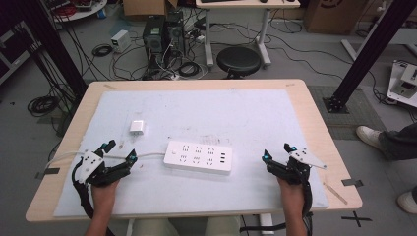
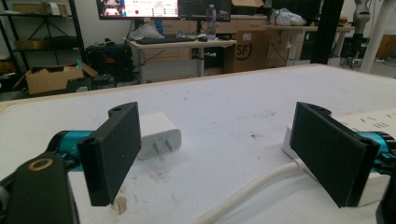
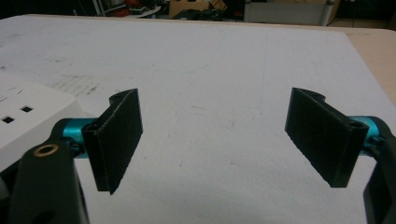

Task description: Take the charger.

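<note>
A white power strip (image 1: 197,157) lies flat near the middle of the white mat, its sockets facing up; its white cable (image 1: 147,156) runs off to the left. A small white plug adapter (image 1: 137,127) lies on the mat behind and left of the strip. My left gripper (image 1: 121,150) rests at the front left, open, with the cable (image 2: 252,186) passing between its jaws and the adapter (image 2: 159,136) just beyond the left jaw. My right gripper (image 1: 277,151) sits at the front right, open, with bare mat between its jaws and the strip's corner (image 3: 28,116) at its left.
The white mat (image 1: 246,113) covers most of the wooden table (image 1: 314,113). Bits of tape lie at the table's front corners. Beyond the far edge stand a black stool (image 1: 238,60), computer cases and floor cables. A person's shoes (image 1: 369,133) are on the right.
</note>
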`<action>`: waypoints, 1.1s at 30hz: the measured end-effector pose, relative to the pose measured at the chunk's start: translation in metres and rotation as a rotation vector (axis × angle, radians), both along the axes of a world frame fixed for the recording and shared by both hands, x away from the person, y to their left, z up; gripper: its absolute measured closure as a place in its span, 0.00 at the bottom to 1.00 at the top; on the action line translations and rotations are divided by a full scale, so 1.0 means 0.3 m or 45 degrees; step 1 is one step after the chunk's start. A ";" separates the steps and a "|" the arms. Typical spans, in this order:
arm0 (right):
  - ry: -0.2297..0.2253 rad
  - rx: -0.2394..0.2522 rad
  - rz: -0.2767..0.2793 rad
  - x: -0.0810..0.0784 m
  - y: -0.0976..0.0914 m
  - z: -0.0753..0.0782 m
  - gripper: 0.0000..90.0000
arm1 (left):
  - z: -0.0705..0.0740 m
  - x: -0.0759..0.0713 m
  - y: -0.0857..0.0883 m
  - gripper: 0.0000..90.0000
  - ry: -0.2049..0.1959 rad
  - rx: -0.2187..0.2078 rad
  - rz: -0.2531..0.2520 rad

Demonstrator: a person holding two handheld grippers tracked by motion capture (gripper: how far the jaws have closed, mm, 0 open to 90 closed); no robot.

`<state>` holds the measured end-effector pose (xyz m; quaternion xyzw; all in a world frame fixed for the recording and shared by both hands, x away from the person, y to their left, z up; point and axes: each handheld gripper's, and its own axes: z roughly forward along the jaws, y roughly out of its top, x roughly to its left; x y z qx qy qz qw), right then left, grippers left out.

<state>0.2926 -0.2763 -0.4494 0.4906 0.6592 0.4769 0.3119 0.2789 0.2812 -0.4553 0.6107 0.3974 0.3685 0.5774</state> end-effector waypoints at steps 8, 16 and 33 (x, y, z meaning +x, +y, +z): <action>-0.010 -0.002 0.000 -0.001 -0.001 -0.001 0.22 | 0.000 0.000 0.000 0.18 0.000 0.000 0.000; -0.006 -0.001 -0.002 -0.002 0.001 -0.001 0.22 | 0.000 0.000 -0.001 0.18 -0.005 0.005 0.001; -0.010 0.006 0.010 -0.001 -0.002 -0.001 0.22 | 0.045 0.005 0.001 0.18 0.078 -0.128 0.057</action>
